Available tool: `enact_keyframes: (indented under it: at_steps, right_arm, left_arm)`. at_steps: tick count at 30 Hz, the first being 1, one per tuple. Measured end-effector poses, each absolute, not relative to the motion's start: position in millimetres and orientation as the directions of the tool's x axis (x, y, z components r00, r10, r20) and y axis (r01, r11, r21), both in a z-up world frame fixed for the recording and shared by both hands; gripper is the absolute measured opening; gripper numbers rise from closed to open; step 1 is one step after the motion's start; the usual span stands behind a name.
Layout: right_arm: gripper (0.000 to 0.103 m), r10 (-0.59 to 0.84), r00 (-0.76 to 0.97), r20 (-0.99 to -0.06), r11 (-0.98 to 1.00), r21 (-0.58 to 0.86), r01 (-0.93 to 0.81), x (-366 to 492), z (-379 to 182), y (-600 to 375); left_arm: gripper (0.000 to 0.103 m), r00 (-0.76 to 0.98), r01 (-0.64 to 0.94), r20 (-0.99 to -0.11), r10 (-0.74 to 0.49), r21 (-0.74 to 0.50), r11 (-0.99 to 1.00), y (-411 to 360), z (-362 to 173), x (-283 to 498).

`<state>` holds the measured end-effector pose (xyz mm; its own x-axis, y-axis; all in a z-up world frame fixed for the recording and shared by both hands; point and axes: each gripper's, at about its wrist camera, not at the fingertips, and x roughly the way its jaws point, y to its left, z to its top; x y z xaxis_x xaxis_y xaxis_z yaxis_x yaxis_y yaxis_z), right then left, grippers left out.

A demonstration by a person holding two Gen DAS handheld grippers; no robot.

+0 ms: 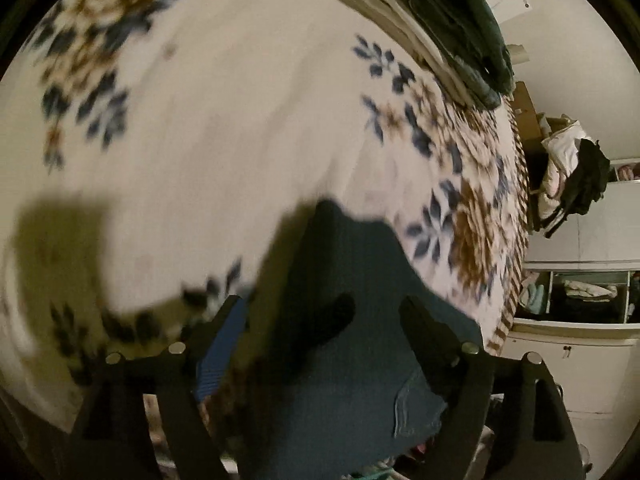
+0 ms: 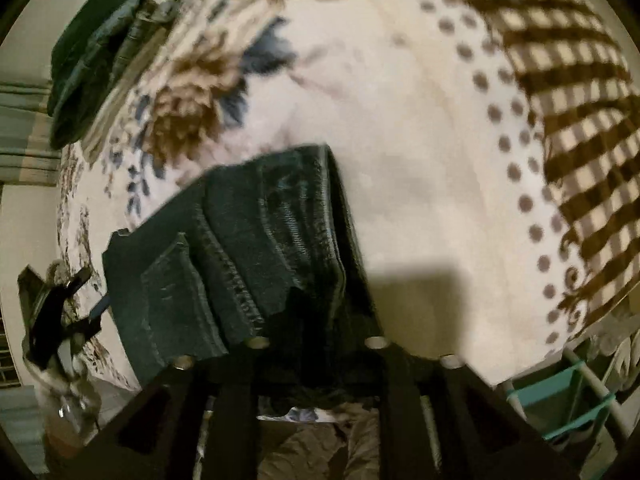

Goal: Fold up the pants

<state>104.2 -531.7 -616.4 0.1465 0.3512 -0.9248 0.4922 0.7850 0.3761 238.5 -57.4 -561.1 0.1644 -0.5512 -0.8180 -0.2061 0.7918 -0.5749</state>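
Dark blue jeans (image 1: 352, 320) lie on the near edge of a floral bedspread (image 1: 224, 140). In the left wrist view my left gripper (image 1: 324, 312) stands wide open above the denim, its blue-padded left finger (image 1: 224, 344) beside the cloth and the right finger (image 1: 432, 332) over it. In the right wrist view the jeans (image 2: 248, 248) show a back pocket and seams, bunched into folds. My right gripper (image 2: 316, 336) has dark denim between its fingers, which look closed on the fabric; the fingertips are hidden by cloth. The left gripper's body (image 2: 52, 320) shows at the left edge.
A pile of folded dark and light clothes (image 1: 440, 20) sits at the far side of the bed and shows in the right wrist view (image 2: 96, 48). White cabinets and shelves with clothes (image 1: 580, 292) stand to the right. A teal rack (image 2: 568, 396) stands beside the bed edge.
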Motion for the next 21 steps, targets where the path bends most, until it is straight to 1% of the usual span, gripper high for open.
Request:
enact_keyframes:
  at_steps: [1,2,3,4,8,9,11,13,16,18,21]
  right_arm:
    - [0.069,0.365,0.168,-0.916,0.749,0.396,0.531,98,-617,-537]
    - [0.076,0.397,0.202,-0.895,0.702,0.438,0.562,89,-618,-542]
    - [0.078,0.433,0.24,-0.869,0.64,0.484,0.596,78,-619,-548]
    - [0.082,0.444,0.256,-0.859,0.611,0.499,0.614,69,-620,-551]
    - [0.082,0.558,0.324,-0.764,0.475,0.614,0.63,43,-639,-542]
    - [0.082,0.584,0.33,-0.741,0.45,0.634,0.629,42,-647,-534]
    - [0.082,0.618,0.337,-0.71,0.421,0.661,0.621,47,-662,-517]
    - [0.082,0.634,0.341,-0.694,0.421,0.68,0.6,56,-673,-503]
    - [0.094,0.641,0.387,-0.662,0.387,0.715,0.582,68,-680,-492]
    - [0.095,0.643,0.416,-0.643,0.354,0.731,0.583,73,-684,-487]
    - [0.095,0.644,0.473,-0.6,0.283,0.762,0.582,71,-685,-492]
  left_arm:
    - [0.086,0.161,-0.212,-0.808,-0.567,-0.589,0.78,-58,-562,231]
    - [0.089,0.16,-0.216,-0.803,-0.574,-0.596,0.774,-61,-563,226]
    - [0.09,0.157,-0.221,-0.796,-0.584,-0.605,0.765,-62,-565,219]
    - [0.09,0.153,-0.226,-0.787,-0.597,-0.616,0.755,-63,-566,213]
    - [0.09,0.127,-0.249,-0.752,-0.647,-0.656,0.713,-71,-582,199]
    - [0.092,0.127,-0.252,-0.749,-0.651,-0.659,0.709,-73,-586,197]
    - [0.093,0.121,-0.243,-0.761,-0.638,-0.646,0.724,-76,-593,194]
    - [0.093,0.105,-0.247,-0.754,-0.648,-0.651,0.718,-80,-603,194]
    - [0.093,0.09,-0.246,-0.748,-0.658,-0.657,0.713,-84,-613,194]
    - [0.098,0.094,-0.237,-0.74,-0.666,-0.667,0.706,-86,-615,196]
    - [0.102,0.09,-0.227,-0.731,-0.677,-0.677,0.7,-91,-617,201]
